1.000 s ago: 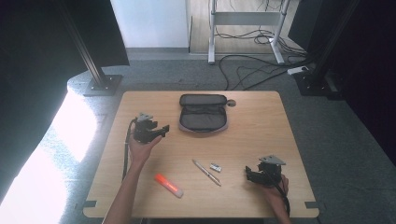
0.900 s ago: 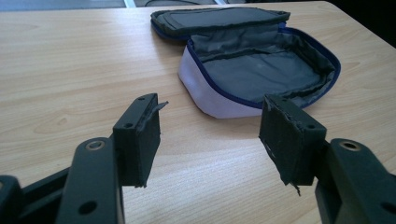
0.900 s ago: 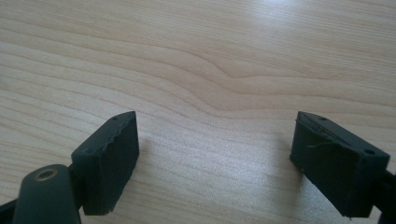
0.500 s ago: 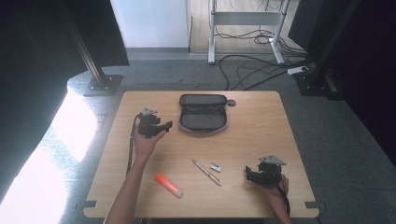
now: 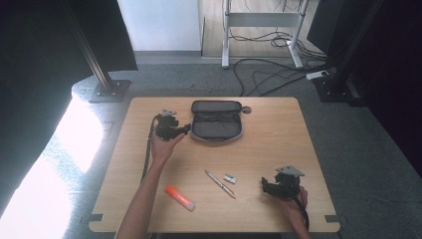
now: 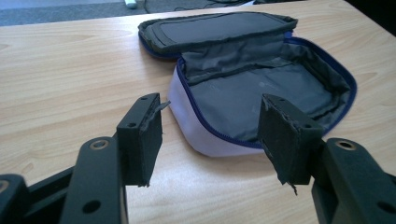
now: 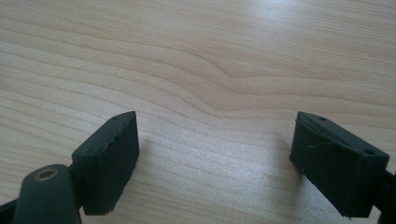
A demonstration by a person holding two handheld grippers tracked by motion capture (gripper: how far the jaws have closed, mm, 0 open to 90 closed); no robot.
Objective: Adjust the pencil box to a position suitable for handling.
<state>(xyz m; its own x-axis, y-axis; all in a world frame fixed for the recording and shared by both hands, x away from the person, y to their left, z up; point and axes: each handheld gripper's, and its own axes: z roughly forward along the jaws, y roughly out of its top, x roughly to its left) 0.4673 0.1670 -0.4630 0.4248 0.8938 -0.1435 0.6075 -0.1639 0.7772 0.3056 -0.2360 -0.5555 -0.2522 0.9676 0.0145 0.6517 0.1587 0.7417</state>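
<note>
Pouch (image 6: pixel 261 93) lies unzipped just ahead of the spread, empty left gripper (image 6: pixel 210 135), whose jaws have just been closing slightly; a shallow bite on its soft rim could slip, dragging it across the surface (image 5: pixel 278 129).

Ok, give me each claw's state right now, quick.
Left claw: open, holding nothing, jaws at the near edge of the open pouch.
Right claw: open, empty, over bare table.

We see the left gripper (image 5: pixel 185 129) moved up the table to the open dark fabric pouch (image 5: pixel 217 121), jaws closing slightly, empty.
</note>
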